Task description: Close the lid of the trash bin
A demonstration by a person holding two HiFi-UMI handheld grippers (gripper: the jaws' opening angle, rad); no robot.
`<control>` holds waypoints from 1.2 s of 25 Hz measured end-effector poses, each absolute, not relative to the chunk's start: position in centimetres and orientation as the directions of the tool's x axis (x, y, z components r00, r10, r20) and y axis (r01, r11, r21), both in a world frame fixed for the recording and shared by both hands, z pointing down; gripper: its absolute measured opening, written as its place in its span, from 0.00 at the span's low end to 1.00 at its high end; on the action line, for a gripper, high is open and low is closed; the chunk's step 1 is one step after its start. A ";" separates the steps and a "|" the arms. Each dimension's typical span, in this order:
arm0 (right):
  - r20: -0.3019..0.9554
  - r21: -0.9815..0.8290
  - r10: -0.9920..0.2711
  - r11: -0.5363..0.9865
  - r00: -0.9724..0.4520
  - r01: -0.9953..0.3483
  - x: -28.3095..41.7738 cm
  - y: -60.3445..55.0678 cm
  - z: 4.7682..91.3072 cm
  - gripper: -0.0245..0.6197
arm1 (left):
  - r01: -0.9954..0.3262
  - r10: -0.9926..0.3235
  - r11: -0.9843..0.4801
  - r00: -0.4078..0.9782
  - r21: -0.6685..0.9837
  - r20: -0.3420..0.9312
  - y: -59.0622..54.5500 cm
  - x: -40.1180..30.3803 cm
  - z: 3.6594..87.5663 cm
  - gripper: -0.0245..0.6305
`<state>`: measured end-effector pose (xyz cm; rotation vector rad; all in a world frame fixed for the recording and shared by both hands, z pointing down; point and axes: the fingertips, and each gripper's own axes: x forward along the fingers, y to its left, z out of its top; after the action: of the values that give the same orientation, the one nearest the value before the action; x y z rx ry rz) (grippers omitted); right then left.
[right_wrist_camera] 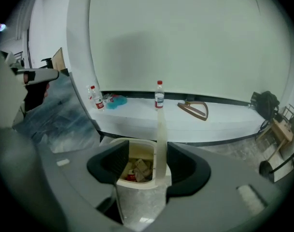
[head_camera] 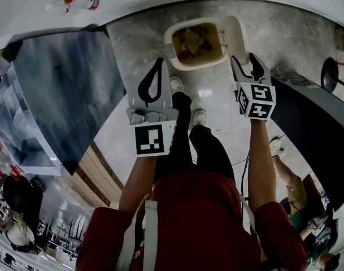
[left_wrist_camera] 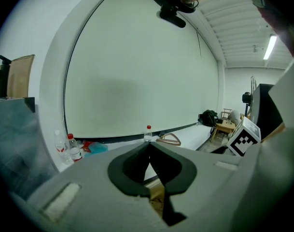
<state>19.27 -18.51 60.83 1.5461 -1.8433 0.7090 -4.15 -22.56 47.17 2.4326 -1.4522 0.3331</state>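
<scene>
A cream trash bin (head_camera: 173, 54) stands open on the pale floor, with scraps and a red item inside it (right_wrist_camera: 135, 169). Its lid (head_camera: 235, 34) stands upright on the bin's right side. My right gripper (head_camera: 246, 61) hovers open at the lid. In the right gripper view the lid's thin edge (right_wrist_camera: 160, 144) runs up between the jaws, close by the right one, and the pads do not press on it. My left gripper (head_camera: 160, 64) hangs over the bin's near left corner with its jaw tips together (left_wrist_camera: 148, 147) and nothing between them.
A white ledge (right_wrist_camera: 137, 111) behind the bin carries water bottles (right_wrist_camera: 159, 94), a blue item (right_wrist_camera: 116, 100) and a wooden hanger (right_wrist_camera: 195, 108). A large grey glossy panel (head_camera: 64, 89) stands to the left. The person's shoes (head_camera: 200, 116) are just before the bin.
</scene>
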 end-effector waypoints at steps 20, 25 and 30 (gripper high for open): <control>0.793 -0.109 -0.476 0.503 -0.380 -0.857 5.8 -16.7 66.8 0.42 | -0.922 -0.815 -0.358 0.386 0.148 0.431 -21.0 -8.3 54.7 0.04; 0.807 -0.133 -0.419 0.557 -0.416 -0.820 3.4 -16.3 69.3 0.42 | -0.928 -0.809 -0.339 0.372 0.156 0.456 -20.8 -9.2 56.9 0.04; 0.819 -0.164 -0.364 0.593 -0.444 -0.789 1.2 -16.0 71.8 0.42 | -0.931 -0.796 -0.332 0.362 0.151 0.485 -20.4 -10.1 59.0 0.04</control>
<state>1.18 -15.97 71.83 0.9123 -2.0473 0.6983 -10.14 -20.40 58.99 2.2278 -1.5058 0.4583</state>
